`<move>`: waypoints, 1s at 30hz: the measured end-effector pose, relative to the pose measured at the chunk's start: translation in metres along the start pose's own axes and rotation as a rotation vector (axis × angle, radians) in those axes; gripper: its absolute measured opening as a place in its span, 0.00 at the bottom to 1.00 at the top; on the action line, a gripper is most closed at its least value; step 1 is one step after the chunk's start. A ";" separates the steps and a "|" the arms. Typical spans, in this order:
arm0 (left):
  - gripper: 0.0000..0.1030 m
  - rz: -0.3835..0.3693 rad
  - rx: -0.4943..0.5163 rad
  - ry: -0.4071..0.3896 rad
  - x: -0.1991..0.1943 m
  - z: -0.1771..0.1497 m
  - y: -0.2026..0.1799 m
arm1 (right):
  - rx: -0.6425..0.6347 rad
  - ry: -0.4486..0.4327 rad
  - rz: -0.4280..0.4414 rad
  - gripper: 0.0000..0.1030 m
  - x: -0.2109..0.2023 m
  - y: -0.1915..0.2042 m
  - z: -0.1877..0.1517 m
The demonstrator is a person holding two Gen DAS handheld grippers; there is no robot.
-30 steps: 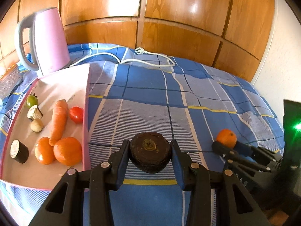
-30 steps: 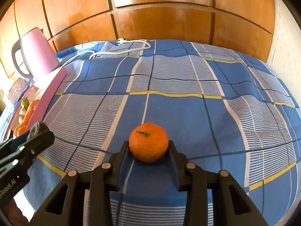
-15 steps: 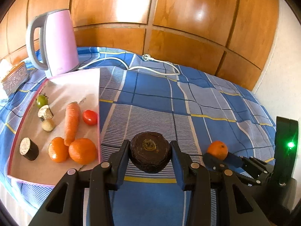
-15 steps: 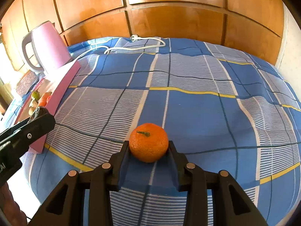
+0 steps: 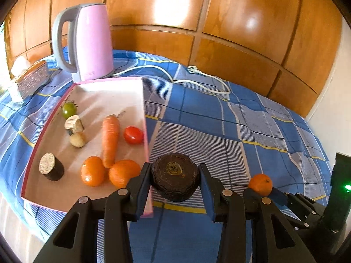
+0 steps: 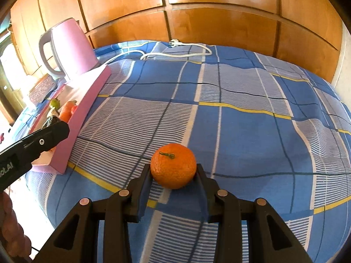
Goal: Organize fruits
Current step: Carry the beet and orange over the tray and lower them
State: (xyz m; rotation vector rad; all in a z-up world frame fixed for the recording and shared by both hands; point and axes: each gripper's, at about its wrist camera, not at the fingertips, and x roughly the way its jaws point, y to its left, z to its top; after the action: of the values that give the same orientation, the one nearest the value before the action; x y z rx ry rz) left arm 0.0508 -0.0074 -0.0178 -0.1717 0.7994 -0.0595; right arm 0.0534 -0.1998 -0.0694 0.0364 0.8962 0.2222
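At lower centre of the left view, our left gripper (image 5: 175, 183) clamps one dark beet (image 5: 175, 177); our right gripper (image 6: 173, 175) clamps one tangerine (image 6: 173, 165). Left of frame, the pink tray (image 5: 145, 118) holds two tangerines, one carrot (image 5: 110, 140), two tomatoes.

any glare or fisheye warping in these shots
Left wrist view: bright glare patches on the wood panels, whose lines bow with fisheye curvature, corners vignetted black. Right wrist view: similar glare on the panels, blown-out left edge beside the kettle, bent tablecloth grid.
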 end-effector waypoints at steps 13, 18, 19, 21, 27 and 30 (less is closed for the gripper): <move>0.41 0.082 -0.102 -0.039 -0.016 0.013 0.060 | -0.068 -0.001 0.092 0.37 -0.001 0.034 0.014; 0.41 0.136 -0.175 -0.052 -0.024 0.014 0.100 | -0.096 0.000 0.152 0.37 0.001 0.052 0.026; 0.41 0.143 -0.187 -0.053 -0.025 0.014 0.107 | -0.109 -0.001 0.166 0.37 0.001 0.058 0.028; 0.41 0.159 -0.211 -0.054 -0.025 0.013 0.119 | -0.132 -0.003 0.180 0.37 0.001 0.067 0.031; 0.41 0.153 -0.242 -0.063 -0.022 0.018 0.132 | -0.187 -0.017 0.233 0.37 0.006 0.099 0.050; 0.41 0.139 -0.228 -0.069 -0.016 0.025 0.129 | -0.200 -0.032 0.250 0.37 0.007 0.112 0.062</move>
State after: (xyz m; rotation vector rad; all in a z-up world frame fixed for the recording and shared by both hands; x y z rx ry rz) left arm 0.0558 0.1247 -0.0116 -0.3314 0.7467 0.1684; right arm 0.0866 -0.0853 -0.0222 -0.0336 0.8333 0.5422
